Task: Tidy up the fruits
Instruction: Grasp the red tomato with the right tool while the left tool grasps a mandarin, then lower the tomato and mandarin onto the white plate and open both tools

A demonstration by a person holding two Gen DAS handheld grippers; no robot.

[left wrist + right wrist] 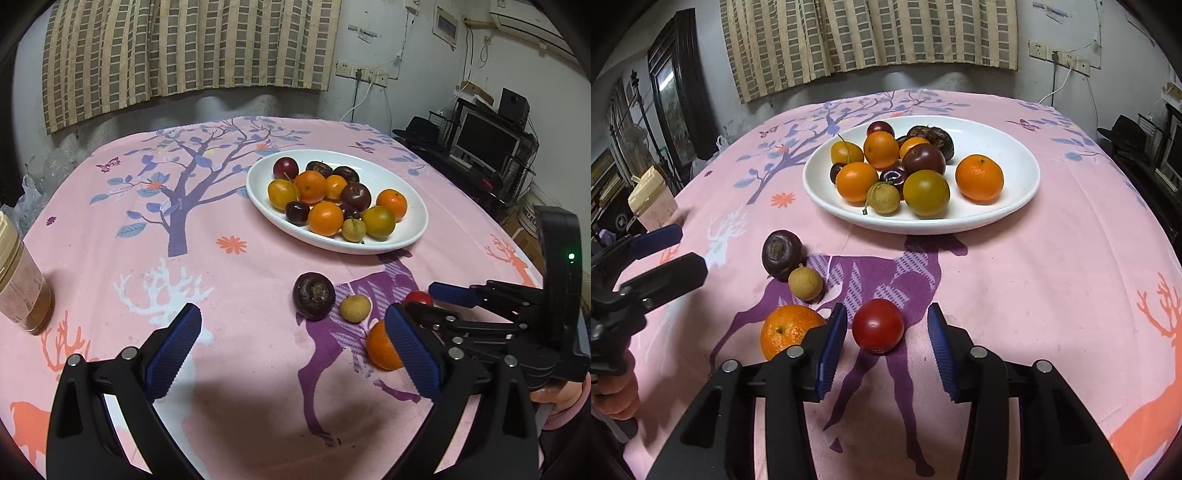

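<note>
A white oval plate (1015,206) (413,236) on the pink tablecloth holds several oranges, dark plums and small tan fruits. Loose on the cloth lie a dark purple fruit (782,254) (314,295), a small tan fruit (805,283) (354,308), an orange (786,330) (382,347) and a red tomato (878,325) (418,297). My right gripper (886,347) (421,302) is open, its jaws either side of the tomato, not touching it. My left gripper (299,347) (670,253) is open and empty, left of the loose fruits.
A jar with a cream lid (20,280) (652,203) stands at the table's left edge. A desk with a monitor (484,147) is off the table's far right. Curtained wall lies behind.
</note>
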